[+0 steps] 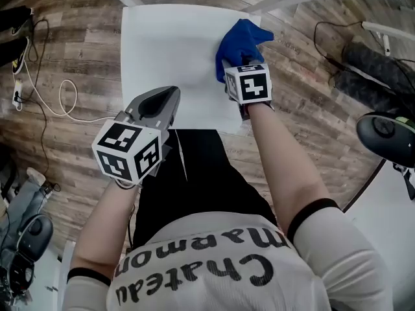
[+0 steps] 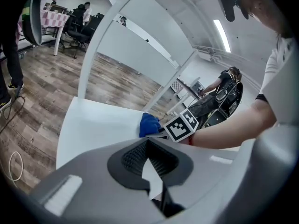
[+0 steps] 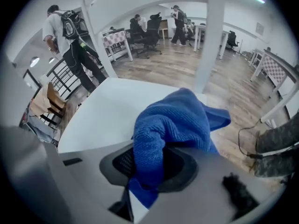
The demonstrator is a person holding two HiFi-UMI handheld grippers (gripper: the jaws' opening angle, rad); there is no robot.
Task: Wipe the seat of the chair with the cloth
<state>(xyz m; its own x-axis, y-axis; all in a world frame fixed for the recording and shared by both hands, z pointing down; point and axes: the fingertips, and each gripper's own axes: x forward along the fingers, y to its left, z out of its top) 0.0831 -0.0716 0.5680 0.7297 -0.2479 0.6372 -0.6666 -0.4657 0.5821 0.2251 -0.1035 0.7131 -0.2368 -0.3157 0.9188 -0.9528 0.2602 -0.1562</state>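
In the head view a white chair seat (image 1: 168,50) fills the upper middle of the frame, standing on a wooden floor (image 1: 71,154). The blue cloth (image 1: 240,44) lies bunched on the seat's upper right part, close to the right edge. The right gripper (image 1: 237,67) reaches in from the lower right, its marker cube just below the cloth, and its jaws are clamped on the cloth, pressing it against the seat.

The right gripper view shows this plainly: the cloth (image 3: 173,129) runs down between the two jaws of the right gripper (image 3: 149,171) and bulges out in front of them, with the white seat (image 3: 117,106) spreading to the left and a white post of the chair back (image 3: 212,36) rising in the upper middle.

The left gripper (image 1: 167,99) sits at the middle left of the head view, over the seat's near left edge. In the left gripper view its jaws (image 2: 148,148) are closed together with nothing held between them; beyond them lie the seat (image 2: 98,125) and, at centre, the cloth (image 2: 149,124).

A white cable (image 1: 61,102) loops on the floor at the left edge of the head view
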